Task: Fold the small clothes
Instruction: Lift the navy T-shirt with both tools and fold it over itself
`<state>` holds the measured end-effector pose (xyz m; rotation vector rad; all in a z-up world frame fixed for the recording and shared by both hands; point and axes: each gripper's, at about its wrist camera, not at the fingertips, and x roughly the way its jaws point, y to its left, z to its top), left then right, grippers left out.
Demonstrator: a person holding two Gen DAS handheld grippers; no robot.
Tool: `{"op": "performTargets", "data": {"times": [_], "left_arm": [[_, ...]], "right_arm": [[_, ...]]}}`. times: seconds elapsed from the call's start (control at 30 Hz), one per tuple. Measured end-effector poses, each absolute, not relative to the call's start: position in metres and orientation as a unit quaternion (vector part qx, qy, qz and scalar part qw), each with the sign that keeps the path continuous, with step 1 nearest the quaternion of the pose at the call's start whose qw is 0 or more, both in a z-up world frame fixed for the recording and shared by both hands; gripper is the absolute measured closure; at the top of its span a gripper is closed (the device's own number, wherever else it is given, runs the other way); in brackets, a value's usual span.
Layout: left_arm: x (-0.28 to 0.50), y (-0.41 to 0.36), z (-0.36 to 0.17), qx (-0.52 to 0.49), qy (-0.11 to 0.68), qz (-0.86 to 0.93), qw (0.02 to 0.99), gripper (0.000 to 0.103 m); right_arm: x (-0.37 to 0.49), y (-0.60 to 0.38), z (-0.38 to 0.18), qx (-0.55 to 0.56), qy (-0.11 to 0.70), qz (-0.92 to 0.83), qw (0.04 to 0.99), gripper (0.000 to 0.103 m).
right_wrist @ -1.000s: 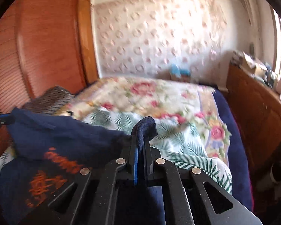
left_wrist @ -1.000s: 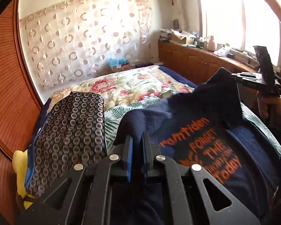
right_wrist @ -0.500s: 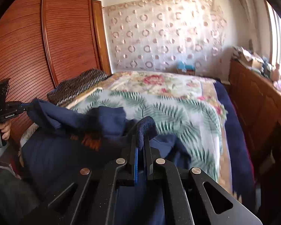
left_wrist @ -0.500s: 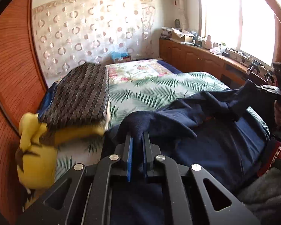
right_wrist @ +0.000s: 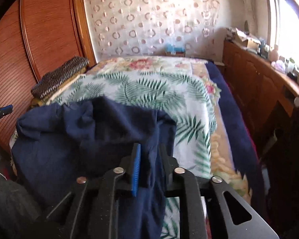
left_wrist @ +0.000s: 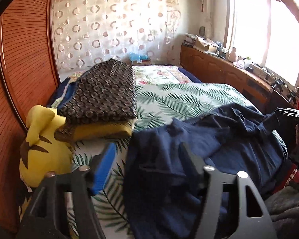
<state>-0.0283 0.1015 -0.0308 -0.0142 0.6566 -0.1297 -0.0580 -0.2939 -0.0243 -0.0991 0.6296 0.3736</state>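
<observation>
A: Left wrist view?
B: The left gripper [left_wrist: 149, 155] has its fingers spread wide, gripping nothing; the navy T-shirt [left_wrist: 219, 145] lies crumpled on the palm-leaf bedspread [left_wrist: 189, 97], beside a yellow plush toy [left_wrist: 43, 149].
A: Right wrist view?
B: The right gripper [right_wrist: 149, 159] is partly parted, the shirt's cloth draped loosely between its fingers.

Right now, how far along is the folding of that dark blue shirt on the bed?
Done: the navy T-shirt is laid down on the palm-leaf bedspread, print hidden, and the left hand-held gripper is open. In hand: the right hand-held gripper has its fingers apart with a strip of shirt cloth between them. Left: the shirt is rumpled, not a neat packet, so smoothing and folding remain.
</observation>
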Motion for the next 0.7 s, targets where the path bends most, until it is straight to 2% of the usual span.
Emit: {"op": "performTargets", "data": {"times": [0.03,0.17,0.43,0.7], "left_arm": [[-0.024,0.103,-0.031,-0.007,0.323,-0.062,0.944,0.034],[0.008,0.108,-0.038,-0.007,0.333,-0.055,0.941,0.034],[0.068,0.111,-0.072,-0.011,0.387,-0.06,0.92,0.034],[0.08,0.113,-0.106,-0.04,0.438,-0.077,0.895,0.035]], "right_arm": [[-0.057,-0.295,-0.019,-0.055,0.302,0.176,0.935,0.056],[-0.038,-0.288,-0.008,-0.063,0.292,0.166,0.94,0.047],[0.023,-0.267,-0.039,-0.076,0.348,0.172,0.918,0.046],[0.064,-0.255,-0.054,-0.081,0.394,0.189,0.896,0.046]]}}
